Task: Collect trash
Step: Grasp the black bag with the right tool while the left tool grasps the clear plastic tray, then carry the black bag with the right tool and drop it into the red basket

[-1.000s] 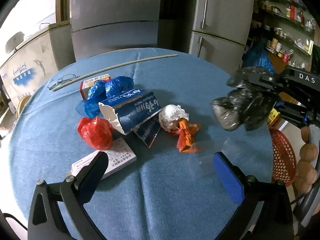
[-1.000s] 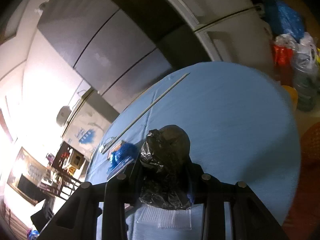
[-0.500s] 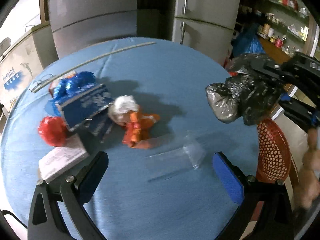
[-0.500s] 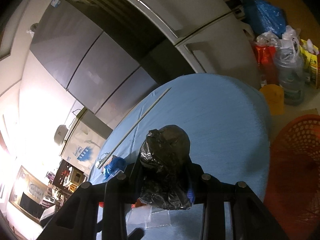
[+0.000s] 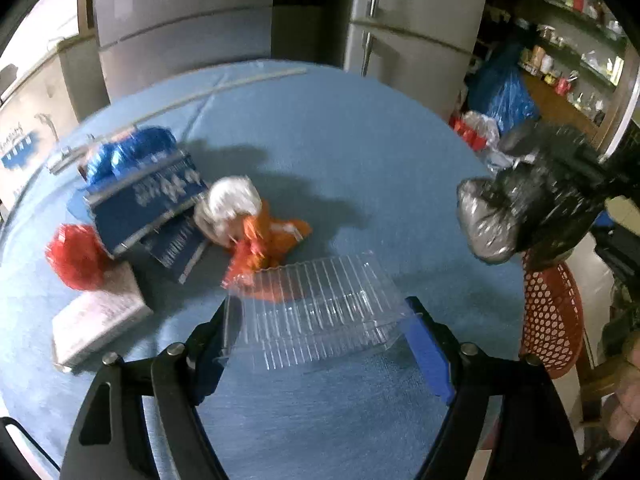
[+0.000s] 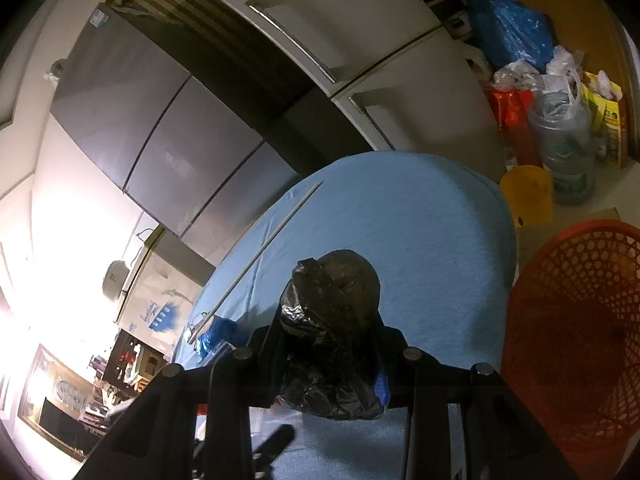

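My left gripper (image 5: 320, 320) has its jaws closed in on both ends of a clear ribbed plastic tray (image 5: 316, 312) on the blue round table (image 5: 360, 140). My right gripper (image 6: 332, 352) is shut on a crumpled black plastic bag (image 6: 332, 320); in the left wrist view the bag (image 5: 516, 204) hangs over the table's right edge, above a red mesh basket (image 5: 548, 312). The basket (image 6: 576, 340) stands on the floor beside the table. More trash lies left of the tray: an orange wrapper (image 5: 268, 240), a foil ball (image 5: 232, 200), a blue carton (image 5: 148, 200), a red bag (image 5: 76, 248).
A white box (image 5: 96, 316) and a blue bag (image 5: 132, 152) lie at the table's left. A thin rod (image 5: 216, 88) lies across the far side. Fridges stand behind the table. Bags, a yellow bucket (image 6: 528, 196) and a water jug (image 6: 564, 152) sit on the floor.
My left gripper moved forward and closed around the clear tray. My right gripper carried the black bag further right, so the red basket now fills more of its view.
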`<action>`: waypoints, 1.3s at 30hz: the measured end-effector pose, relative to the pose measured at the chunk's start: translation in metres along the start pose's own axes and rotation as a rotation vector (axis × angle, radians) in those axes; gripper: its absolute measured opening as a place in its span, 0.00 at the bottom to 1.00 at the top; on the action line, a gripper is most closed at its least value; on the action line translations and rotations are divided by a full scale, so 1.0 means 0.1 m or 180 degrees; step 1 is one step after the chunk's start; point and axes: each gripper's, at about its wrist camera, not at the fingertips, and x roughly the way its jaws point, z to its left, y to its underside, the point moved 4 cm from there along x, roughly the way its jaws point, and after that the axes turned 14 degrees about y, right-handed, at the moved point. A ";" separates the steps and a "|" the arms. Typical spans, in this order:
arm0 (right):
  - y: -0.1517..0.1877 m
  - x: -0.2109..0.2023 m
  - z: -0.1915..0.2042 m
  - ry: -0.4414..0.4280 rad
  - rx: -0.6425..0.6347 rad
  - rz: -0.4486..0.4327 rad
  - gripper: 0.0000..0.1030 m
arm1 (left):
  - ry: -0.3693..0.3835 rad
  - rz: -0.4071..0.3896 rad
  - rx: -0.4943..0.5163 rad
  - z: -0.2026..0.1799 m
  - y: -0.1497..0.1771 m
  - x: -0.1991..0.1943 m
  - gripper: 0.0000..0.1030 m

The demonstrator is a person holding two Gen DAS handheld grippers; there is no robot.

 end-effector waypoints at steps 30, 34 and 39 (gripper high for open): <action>-0.26 -0.83 -1.72 0.1178 0.0465 -0.0513 0.36 | 0.0703 -0.0231 0.0785 -1.13 -0.42 -0.19 0.79; -0.21 -0.76 -1.90 0.1269 0.0488 -0.0423 0.36 | 0.0792 -0.0189 0.0895 -1.34 -0.45 -0.09 0.79; -0.11 -0.54 -2.10 0.1373 0.0489 -0.0207 0.36 | 0.0891 -0.0148 0.1038 -1.57 -0.46 0.00 0.79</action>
